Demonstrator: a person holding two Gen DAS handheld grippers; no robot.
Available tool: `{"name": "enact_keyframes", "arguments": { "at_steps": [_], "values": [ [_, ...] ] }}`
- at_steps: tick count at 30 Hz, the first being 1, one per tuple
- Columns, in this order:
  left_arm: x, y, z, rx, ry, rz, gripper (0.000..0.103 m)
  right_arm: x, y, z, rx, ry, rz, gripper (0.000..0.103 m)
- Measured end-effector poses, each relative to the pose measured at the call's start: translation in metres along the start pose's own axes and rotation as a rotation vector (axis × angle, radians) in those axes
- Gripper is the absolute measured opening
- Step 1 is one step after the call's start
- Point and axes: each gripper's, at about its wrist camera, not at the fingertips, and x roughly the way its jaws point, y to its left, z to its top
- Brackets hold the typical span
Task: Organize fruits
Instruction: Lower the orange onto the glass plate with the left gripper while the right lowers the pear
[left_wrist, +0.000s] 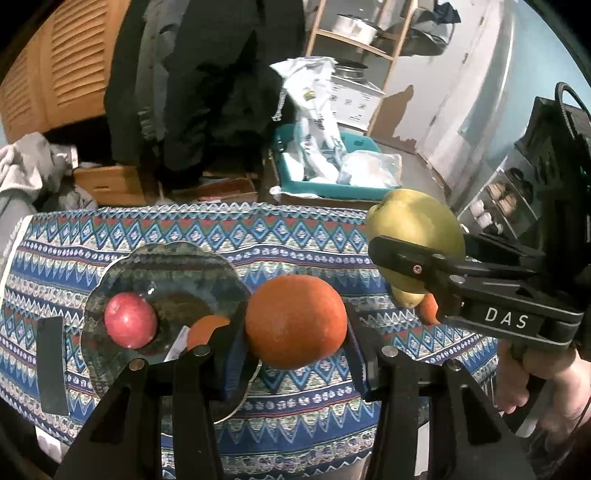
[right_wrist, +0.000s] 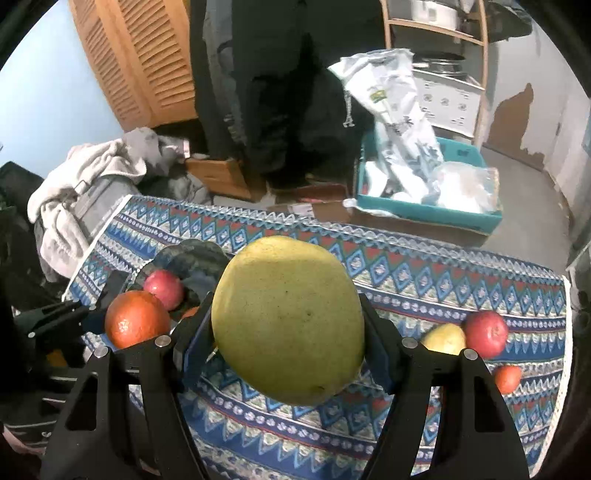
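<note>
Gripping an orange, the left tool hangs above the patterned surface beside a plate bearing an apple. To its right, the right tool clamps a big yellow-green fruit, also aloft.

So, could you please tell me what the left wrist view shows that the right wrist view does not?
Only the left wrist view shows the person's hand on the right gripper's handle, and the black strip on the cloth beside the plate.

Only the right wrist view shows the red apple lying on the patterned tablecloth at the right.

Both show the orange held in the left gripper, the large yellow-green fruit held in the right gripper, and another red apple on the plate.
</note>
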Motion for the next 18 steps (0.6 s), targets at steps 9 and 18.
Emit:
{"name": "enact_keyframes", "arguments": {
  "at_steps": [9,18],
  "values": [
    [0.001,0.046,-0.007,-0.073,0.010,0.028,0.048,0.035,0.027,0.012,-0.028,0.038,0.029,0.071],
    [0.005,0.089,-0.015,-0.143,0.024,0.066,0.048,0.072,0.061,0.017,-0.074,0.084,0.067,0.071]
  ]
}}
